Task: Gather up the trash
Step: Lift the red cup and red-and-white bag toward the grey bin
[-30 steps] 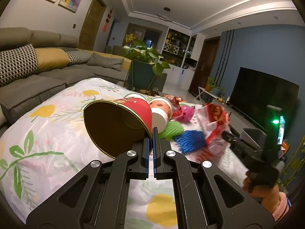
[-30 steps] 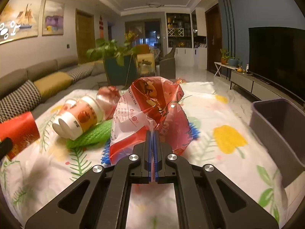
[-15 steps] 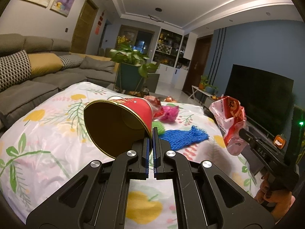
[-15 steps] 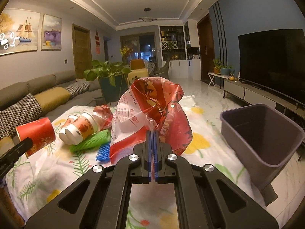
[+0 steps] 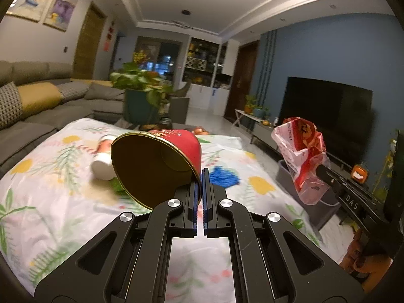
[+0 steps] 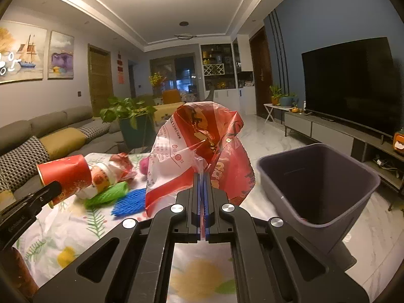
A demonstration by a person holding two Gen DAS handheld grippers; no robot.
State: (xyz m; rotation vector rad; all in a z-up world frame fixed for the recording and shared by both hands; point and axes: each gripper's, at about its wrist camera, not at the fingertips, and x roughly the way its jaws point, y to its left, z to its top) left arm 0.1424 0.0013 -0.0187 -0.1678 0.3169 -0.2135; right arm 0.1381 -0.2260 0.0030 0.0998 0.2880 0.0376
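Holding trash in both tools, lifted clear above the table [image 5: 45, 202]. Left gripper [image 5: 200, 176] closed on the rim of the cup [image 5: 161, 166], one finger inside the wall, one outside, cup lying sideways with the mouth toward the camera. Right gripper [image 6: 203, 179] clamped on a gathered fold of the bag [image 6: 199, 146], near the bin [image 6: 318, 184], not yet over it.

Probably paper, this cup: light, fairly stiff at the rolled rim, easy to crush on the thin wall. Best taken at the rim, as now, with mild squeeze. Soft, thin and slippery, the bag: almost no weight, no shape of its own, likely to slide out if pinched on one layer only. Better to pinch a bunched part.

Left on the table: foam nets, green [image 6: 106, 197] and blue [image 6: 131, 203], more cups [image 6: 101, 176].
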